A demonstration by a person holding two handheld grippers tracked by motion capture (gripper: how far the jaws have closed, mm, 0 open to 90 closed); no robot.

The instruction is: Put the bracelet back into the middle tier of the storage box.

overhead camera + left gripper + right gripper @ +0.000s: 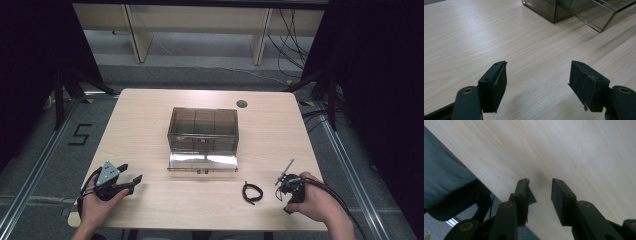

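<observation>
A smoky see-through box (202, 129) with inner dividers stands at the middle of the wooden table (145, 115). Its clear front drawer (202, 162) is pulled out toward me. A small black looped band (252, 192) lies on the table in front of the box, to the right. My left gripper (131, 173) rests near the front left corner, held in a hand, jaws wide apart and nothing between them (539, 67). The box's corner (549, 10) lies ahead of it to the right. My right gripper (290, 186) sits just right of the band, jaws narrowly apart over bare wood (540, 181).
A round cable hole (242, 104) sits near the table's far right. Dark curtains flank both sides, with shelving legs and cables on the floor behind. The table edge and grey floor (439, 170) appear at the left in the right gripper view.
</observation>
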